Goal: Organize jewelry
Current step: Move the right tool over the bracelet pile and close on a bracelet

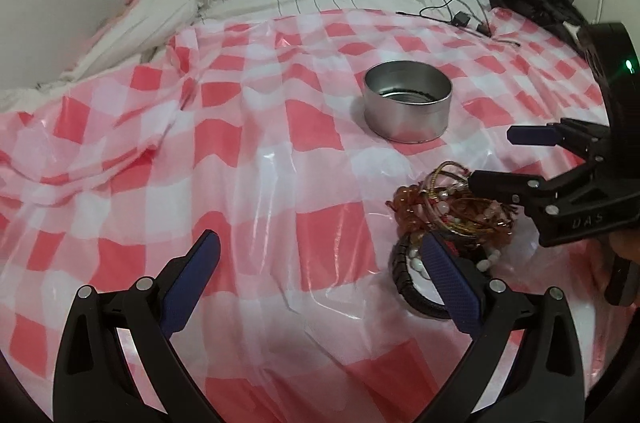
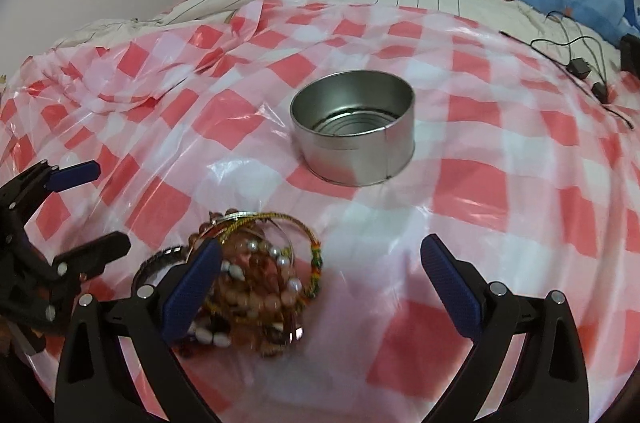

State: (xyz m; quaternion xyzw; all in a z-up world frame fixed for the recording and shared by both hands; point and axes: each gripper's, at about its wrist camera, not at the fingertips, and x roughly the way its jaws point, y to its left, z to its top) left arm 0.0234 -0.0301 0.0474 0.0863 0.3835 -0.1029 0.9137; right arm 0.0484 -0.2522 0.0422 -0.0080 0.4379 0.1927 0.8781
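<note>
Two grippers flank the pile [image 2: 256, 275] on the checked sheet [image 2: 500, 191], near the empty tin [image 2: 354, 135]: our left gripper [image 1: 320, 263] spread wide, our right gripper [image 2: 320, 267] wide too, neither holding anything. The bracelets look tangled, so we risk lifting several together and dragging the slick sheet.

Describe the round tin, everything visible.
The round metal tin is a low, open-topped silver cylinder with no lid in sight. Its side wall is smooth and dull-shiny, with a vertical seam at the front right in the right wrist view. The inside is empty, and the bottom shows concentric ridges. It stands upright on the red-and-white checked plastic sheet, beyond the jewelry pile and apart from it. Nothing else touches it.
</note>
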